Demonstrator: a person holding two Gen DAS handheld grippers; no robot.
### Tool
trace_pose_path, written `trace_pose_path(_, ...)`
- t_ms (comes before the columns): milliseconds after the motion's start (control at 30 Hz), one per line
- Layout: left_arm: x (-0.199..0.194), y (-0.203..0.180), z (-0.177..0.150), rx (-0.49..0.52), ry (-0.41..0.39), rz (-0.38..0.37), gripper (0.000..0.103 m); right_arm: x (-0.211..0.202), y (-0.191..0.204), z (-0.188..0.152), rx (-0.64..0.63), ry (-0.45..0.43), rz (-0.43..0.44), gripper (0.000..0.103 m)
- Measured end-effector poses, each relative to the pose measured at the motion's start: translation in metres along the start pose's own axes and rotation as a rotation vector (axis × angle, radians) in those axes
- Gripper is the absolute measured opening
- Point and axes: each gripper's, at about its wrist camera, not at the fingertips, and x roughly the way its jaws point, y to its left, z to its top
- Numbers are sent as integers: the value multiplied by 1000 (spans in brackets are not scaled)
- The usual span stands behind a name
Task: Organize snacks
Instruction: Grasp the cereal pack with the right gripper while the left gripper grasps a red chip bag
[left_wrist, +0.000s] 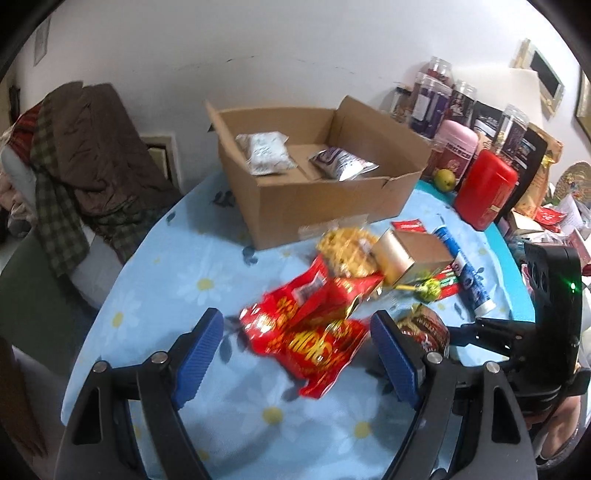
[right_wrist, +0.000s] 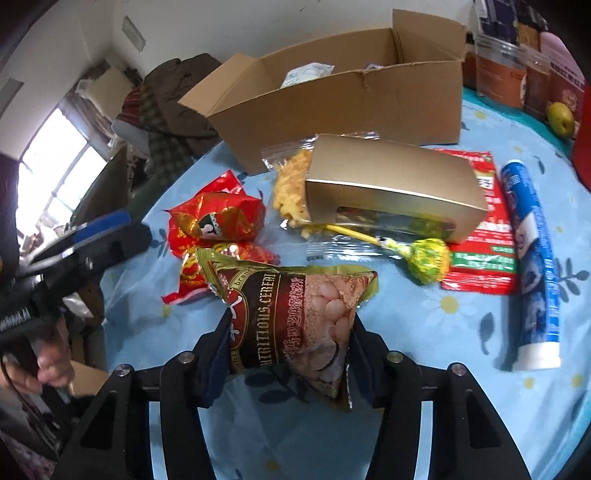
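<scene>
Right gripper (right_wrist: 288, 354) clamped on the cereal bag (right_wrist: 295, 317); left gripper (left_wrist: 295, 347) spread wide over the red snack bag (left_wrist: 314, 339).

The cereal bag, near on the tabletop (right_wrist: 424, 332), is crinkly foil, puffy and light, likely slippery; its firm lower corners, where the pads press, look the safest hold. The red snack bag is soft and crumpled. Farther off lie a stiff gold box (right_wrist: 391, 184), a lollipop (right_wrist: 430, 260), a blue tube (right_wrist: 532, 266) and the open cardboard box (right_wrist: 332, 107).
</scene>
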Motion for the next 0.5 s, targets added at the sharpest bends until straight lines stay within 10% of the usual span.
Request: trace_pose_path(500, 46, -32, 14, 98, 64, -52, 81, -28, -30, -1, 62, -45, -48, 55)
